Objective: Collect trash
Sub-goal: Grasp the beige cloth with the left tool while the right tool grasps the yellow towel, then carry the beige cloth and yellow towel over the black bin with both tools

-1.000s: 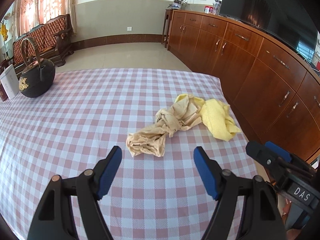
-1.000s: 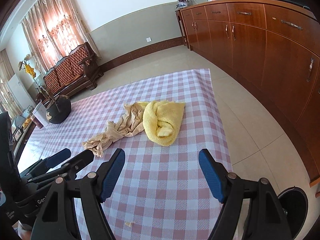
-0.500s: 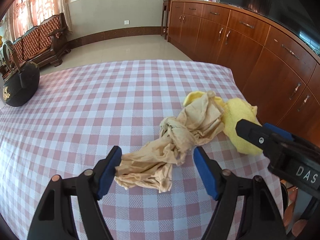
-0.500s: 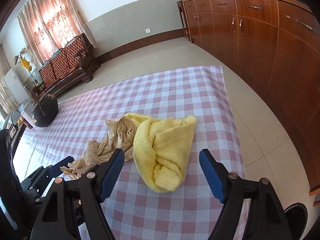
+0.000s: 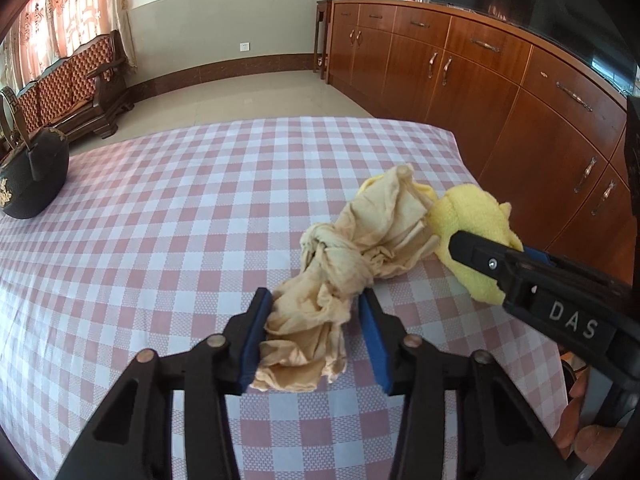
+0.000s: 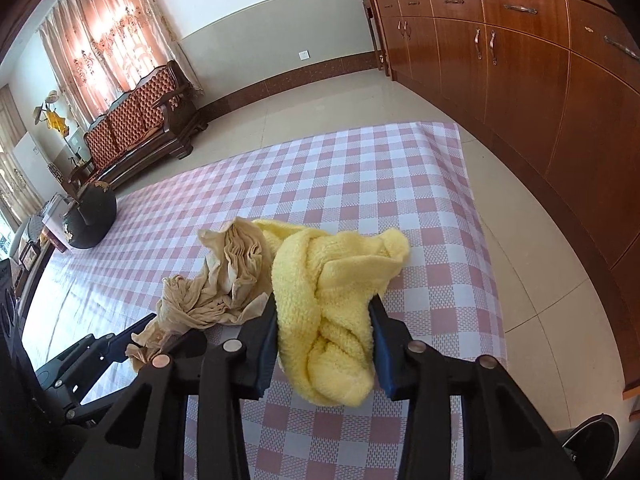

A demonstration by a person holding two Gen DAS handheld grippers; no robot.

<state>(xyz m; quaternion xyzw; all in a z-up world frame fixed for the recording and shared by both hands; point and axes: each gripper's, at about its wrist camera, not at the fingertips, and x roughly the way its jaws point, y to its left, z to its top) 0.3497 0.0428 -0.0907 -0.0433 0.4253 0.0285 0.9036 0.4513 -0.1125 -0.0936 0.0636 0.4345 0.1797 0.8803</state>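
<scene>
A crumpled beige cloth [image 5: 360,240] lies on the pink checked tablecloth [image 5: 160,220], touching a yellow towel [image 5: 472,216] to its right. My left gripper [image 5: 314,300] is closing on the near end of the beige cloth, and both blue pads touch it. In the right wrist view the yellow towel [image 6: 332,272] bulges between the blue pads of my right gripper [image 6: 324,304], whose jaws are closing and pressing its sides. The beige cloth [image 6: 224,276] trails off to the left of it. Both cloths still rest on the table.
A black kettle [image 5: 32,176] stands at the table's far left. Wooden cabinets [image 5: 500,92] run along the right, past the table's edge. A wooden sofa [image 5: 76,88] is at the back left. A dark round rim [image 6: 592,440] shows on the floor at lower right.
Both grippers moved forward and down over the cloths, then their jaws narrowed. The left now pinches the beige cloth, and the right pinches the yellow towel.
</scene>
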